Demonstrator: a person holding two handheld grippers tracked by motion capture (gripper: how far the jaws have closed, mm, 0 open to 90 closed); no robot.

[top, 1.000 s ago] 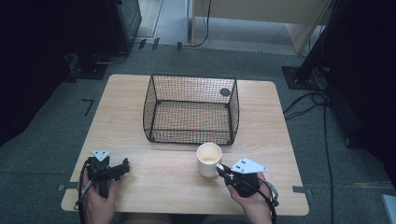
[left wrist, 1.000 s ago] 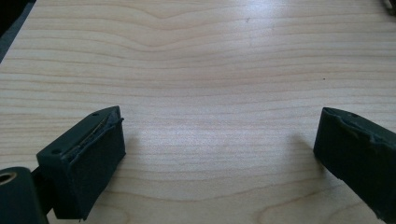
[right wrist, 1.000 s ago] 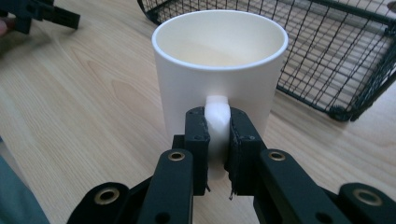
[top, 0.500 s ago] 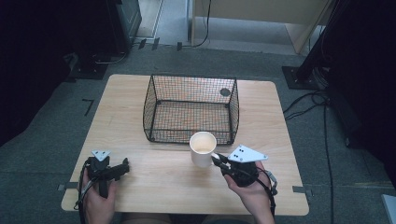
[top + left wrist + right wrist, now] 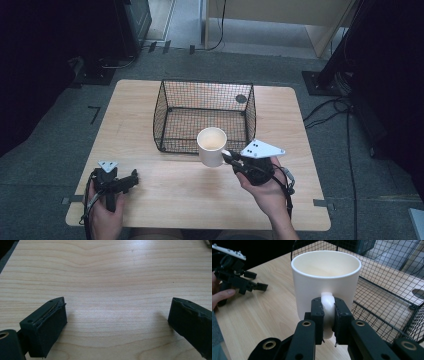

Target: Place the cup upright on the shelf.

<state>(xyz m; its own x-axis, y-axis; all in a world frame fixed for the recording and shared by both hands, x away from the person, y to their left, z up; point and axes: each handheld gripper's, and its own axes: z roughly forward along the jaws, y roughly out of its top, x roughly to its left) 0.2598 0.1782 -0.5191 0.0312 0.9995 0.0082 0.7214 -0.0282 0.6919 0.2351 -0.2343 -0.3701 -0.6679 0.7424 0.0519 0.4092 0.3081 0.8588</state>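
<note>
Right gripper [image 5: 328, 317] clamped on white mug [image 5: 325, 277] handle; left gripper [image 5: 117, 322] jaws apart.

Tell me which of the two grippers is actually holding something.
The right gripper: its jaws are clamped on the handle of the white mug, by the wire basket. The left gripper is open over bare table.

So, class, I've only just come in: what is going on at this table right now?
A person holds a gripper in each hand at a wooden table. The right gripper is shut on the handle of a white mug, holding it upright just in front of a black wire basket; whether the mug is lifted clear of the table cannot be told. The left gripper rests open near the table's front left, with nothing between its jaws.
</note>
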